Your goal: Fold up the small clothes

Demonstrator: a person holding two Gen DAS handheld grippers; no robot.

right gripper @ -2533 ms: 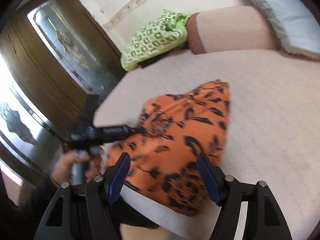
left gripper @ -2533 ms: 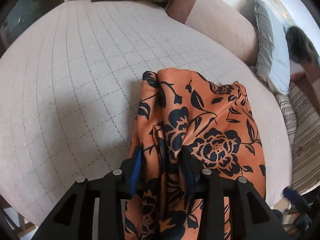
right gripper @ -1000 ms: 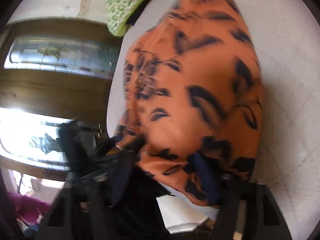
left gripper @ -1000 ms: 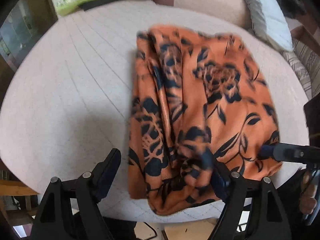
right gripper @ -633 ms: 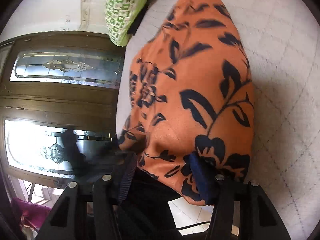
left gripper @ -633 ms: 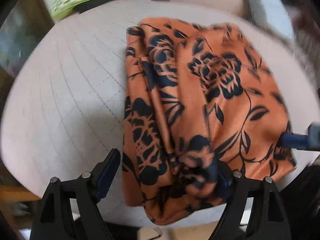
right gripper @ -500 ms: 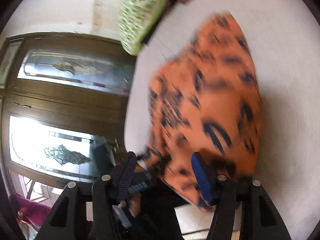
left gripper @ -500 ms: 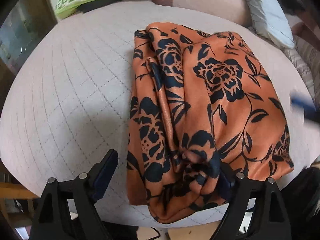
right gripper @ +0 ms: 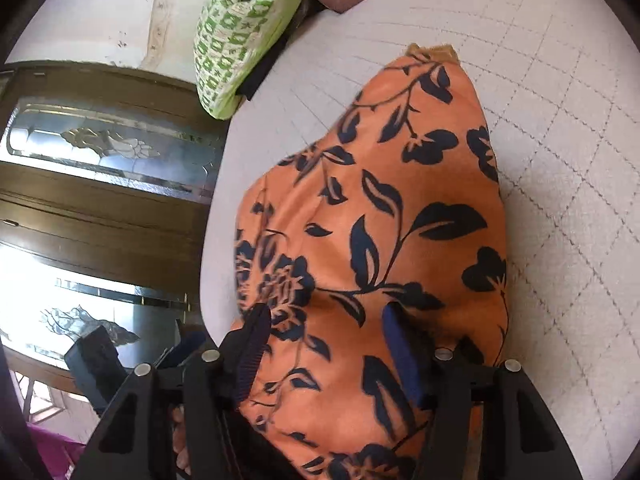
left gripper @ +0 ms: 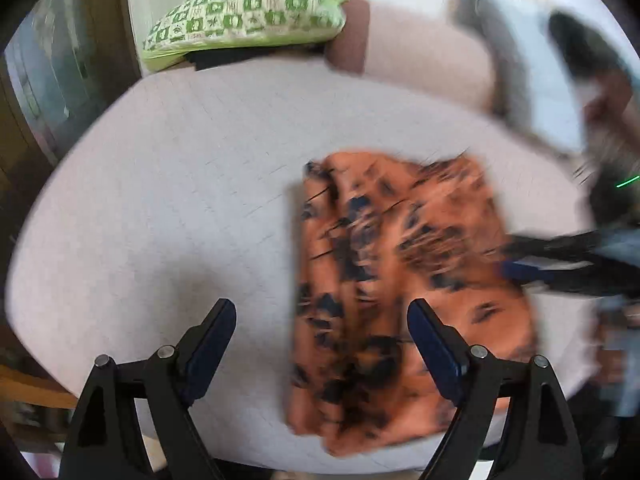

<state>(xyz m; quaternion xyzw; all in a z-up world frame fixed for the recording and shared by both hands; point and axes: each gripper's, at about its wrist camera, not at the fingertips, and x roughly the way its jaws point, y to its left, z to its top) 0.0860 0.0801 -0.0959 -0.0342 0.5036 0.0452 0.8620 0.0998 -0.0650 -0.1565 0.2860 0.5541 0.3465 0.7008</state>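
Orange cloth lay folded on the quilted pad, both grippers hovering at its near edge.

At ten o'clock in the left wrist view sat a green-and-white checked cushion [left gripper: 244, 12], propped at the far rim of the pale quilted round pad [left gripper: 168, 184]. The left gripper [left gripper: 320, 320] stood with its jaws wide apart and nothing pinched, its right finger over the cloth's near half. The orange floral-print garment with dark blue flowers [left gripper: 400, 280] rested in a folded bundle from the centre toward five o'clock. From three o'clock the right gripper [right gripper: 324, 332] reached in; its jaws stood partly apart over the fabric's near edge, and I could not tell whether the pads pressed on it.
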